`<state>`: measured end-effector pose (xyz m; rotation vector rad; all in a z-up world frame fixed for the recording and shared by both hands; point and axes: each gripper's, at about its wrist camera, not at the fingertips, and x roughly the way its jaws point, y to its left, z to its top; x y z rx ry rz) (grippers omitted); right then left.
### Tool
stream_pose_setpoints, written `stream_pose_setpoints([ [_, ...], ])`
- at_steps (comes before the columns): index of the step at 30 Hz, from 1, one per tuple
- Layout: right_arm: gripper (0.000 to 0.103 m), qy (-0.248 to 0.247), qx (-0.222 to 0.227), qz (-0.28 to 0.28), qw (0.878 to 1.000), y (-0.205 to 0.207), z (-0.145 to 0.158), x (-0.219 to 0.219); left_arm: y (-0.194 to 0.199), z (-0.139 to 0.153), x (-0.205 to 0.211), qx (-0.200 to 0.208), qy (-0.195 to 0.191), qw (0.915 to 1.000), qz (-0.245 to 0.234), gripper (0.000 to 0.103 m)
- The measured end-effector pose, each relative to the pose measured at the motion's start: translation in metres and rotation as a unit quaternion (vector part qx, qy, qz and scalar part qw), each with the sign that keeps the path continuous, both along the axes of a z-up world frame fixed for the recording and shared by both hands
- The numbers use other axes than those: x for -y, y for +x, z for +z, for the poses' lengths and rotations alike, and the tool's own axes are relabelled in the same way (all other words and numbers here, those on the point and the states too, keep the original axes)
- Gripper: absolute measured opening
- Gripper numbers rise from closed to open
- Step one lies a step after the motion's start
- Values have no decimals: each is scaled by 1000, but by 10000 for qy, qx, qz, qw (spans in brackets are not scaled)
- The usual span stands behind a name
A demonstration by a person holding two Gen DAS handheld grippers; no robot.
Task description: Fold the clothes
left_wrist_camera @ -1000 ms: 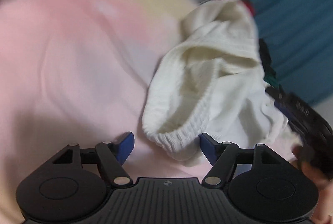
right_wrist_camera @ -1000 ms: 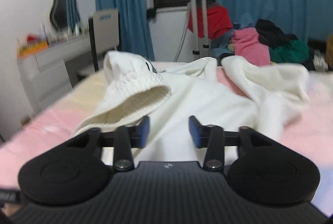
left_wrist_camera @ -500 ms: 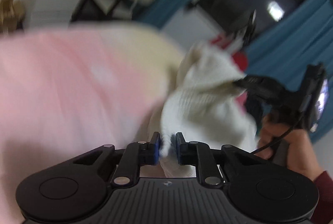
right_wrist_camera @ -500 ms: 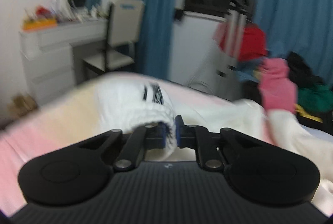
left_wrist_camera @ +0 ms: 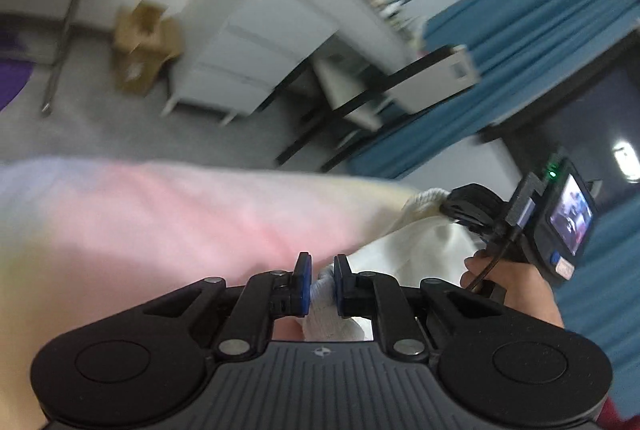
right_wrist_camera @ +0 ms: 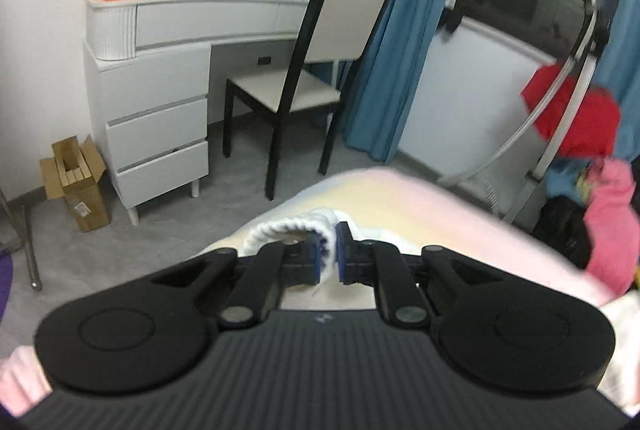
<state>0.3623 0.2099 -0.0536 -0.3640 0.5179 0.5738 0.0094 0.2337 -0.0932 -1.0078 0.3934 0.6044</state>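
A white garment with a ribbed hem hangs between my two grippers above the pink and yellow bed. My left gripper is shut on the ribbed hem near its lower end. In the left wrist view my right gripper is seen up and to the right, pinching the other end of the hem. In the right wrist view my right gripper is shut on the ribbed white hem, lifted over the bed.
A white dresser with cluttered top and a black-framed chair stand beyond the bed. A cardboard box sits on the grey floor. Blue curtains and a pile of clothes are at the right.
Both grippers closed on the white garment's ribbed hem and lifted it up off the bed; both views tilted upward toward the room.
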Motion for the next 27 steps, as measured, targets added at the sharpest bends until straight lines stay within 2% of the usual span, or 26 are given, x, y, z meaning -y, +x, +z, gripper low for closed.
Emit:
stream_pose_setpoints([
  [2,14,86,-175,-94,9998,6,-21,-2,8,-5,-3,-150,-5,9999,-7,14],
  [4,17,385,-258,-96,9989,6,-27,6,7,-4,-1,-204,126,9997,-32,16],
  [6,30,810,-471,-52,9956,12,-21,18,6,1,-7,-252,183,9995,-57,21],
  [7,48,962,-613,-40,9935,14,-18,24,13,-1,-11,-269,90,9996,-52,24],
  [8,71,1071,-777,-37,9912,14,-14,30,24,-4,-16,-276,-89,9996,-7,29],
  [9,78,1141,-961,8,9888,13,-10,37,34,-6,-21,-283,-268,9992,37,32],
  [11,78,1157,-1010,102,9881,1,1,51,47,-11,-30,-287,-515,9982,63,38],
  [12,78,1179,-937,159,9885,-10,8,61,50,-12,-35,-284,-587,9979,50,45],
  [17,78,1403,-511,-28,9888,-64,39,143,40,-6,-30,-321,-599,9977,-56,72],
  [19,78,1494,-362,-216,9879,-83,49,183,32,-2,-26,-376,-644,9972,-89,75],
  [21,78,1459,-159,-543,9877,-96,56,230,25,1,-20,-462,-702,9964,-139,78],
  [24,78,1242,96,-1373,9827,-99,61,301,15,3,-3,-542,-874,9940,-372,80],
  [27,78,1230,208,-2426,9621,-90,59,379,13,-2,19,-604,-1029,9894,-825,80],
])
